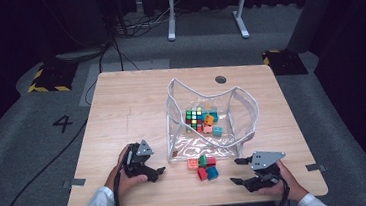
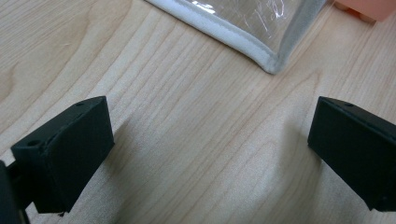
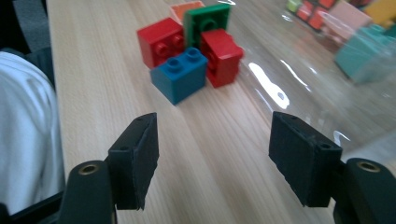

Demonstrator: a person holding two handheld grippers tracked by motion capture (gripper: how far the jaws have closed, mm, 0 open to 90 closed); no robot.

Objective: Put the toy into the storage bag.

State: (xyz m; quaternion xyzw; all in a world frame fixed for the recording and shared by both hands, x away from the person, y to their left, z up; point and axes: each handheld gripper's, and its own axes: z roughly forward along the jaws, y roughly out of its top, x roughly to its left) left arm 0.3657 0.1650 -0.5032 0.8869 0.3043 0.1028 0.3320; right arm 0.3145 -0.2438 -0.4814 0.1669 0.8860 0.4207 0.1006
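L gripper (image 1: 153, 174) sits lower left of the high view, jaws spread w/ nothing between, over bare wooden table (image 1: 121, 108); the clear bag's white-edged corner (image 2: 271, 65) lies top centre of its own view. R gripper (image 1: 239, 171) lower right, jaws also wide apart, empty. Lego brick cluster (image 1: 204, 167) sits btwn the grippers, just below the clear plastic bag (image 1: 207, 116). Blue brick (image 3: 180, 74) is nearest the R jaws, red brick (image 3: 161, 42) behind it.
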